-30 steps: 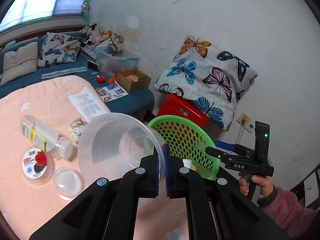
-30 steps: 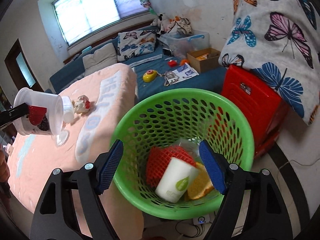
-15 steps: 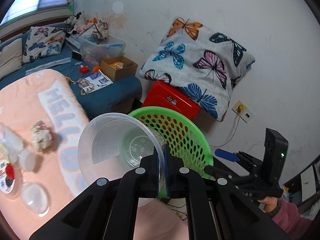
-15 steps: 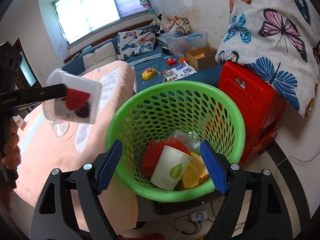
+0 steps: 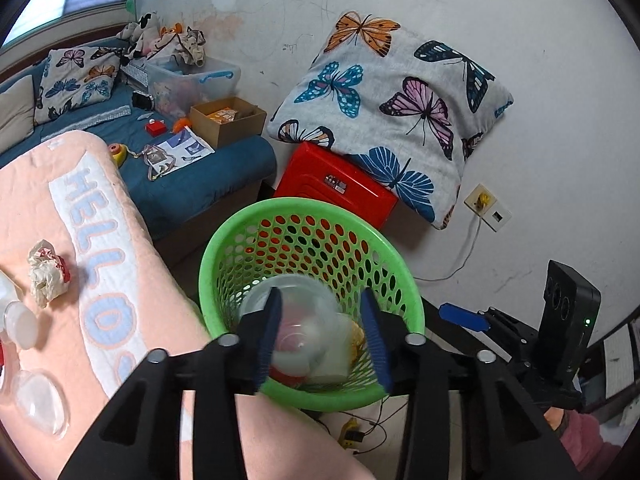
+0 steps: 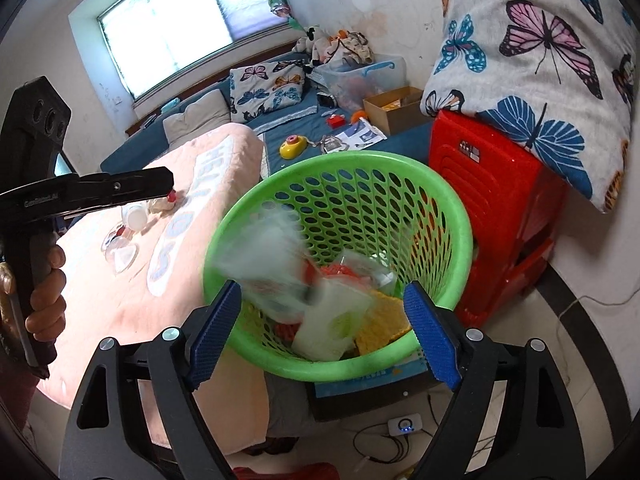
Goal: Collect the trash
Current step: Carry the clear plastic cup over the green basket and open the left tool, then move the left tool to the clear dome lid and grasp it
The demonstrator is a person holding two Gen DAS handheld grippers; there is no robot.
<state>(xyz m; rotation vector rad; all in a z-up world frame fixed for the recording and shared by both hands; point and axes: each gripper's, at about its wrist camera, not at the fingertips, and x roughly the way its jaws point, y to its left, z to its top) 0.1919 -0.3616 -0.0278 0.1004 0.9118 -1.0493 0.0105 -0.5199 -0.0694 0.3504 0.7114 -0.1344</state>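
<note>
Your left gripper (image 5: 323, 334) has just been opening its fingers, and nothing is pinched between them now; the clear plastic tub (image 5: 298, 328) sits loose beyond the blue pads, inside the green basket (image 5: 224, 240). From your right wrist view that tub (image 6: 272, 264) is a motion-blurred smear at about nine o'clock inside the basket (image 6: 452, 208), over the white paper cup (image 6: 332, 324), the red mesh (image 6: 340, 270) and the yellow piece (image 6: 384, 320) already lying there.

Your right gripper (image 6: 322, 334) stands wide apart, its blue pads (image 6: 426, 332) straddling the basket's near rim without touching it, grasping nothing.

On the peach blanket (image 5: 60, 208), at nine o'clock from the basket, a crumpled wrapper (image 5: 46, 276) still waits, with clear lids (image 5: 38, 400) near it toward seven o'clock. Behind the basket at twelve o'clock stands the red stool (image 5: 336, 180), bearing the butterfly cushion (image 5: 392, 108).
</note>
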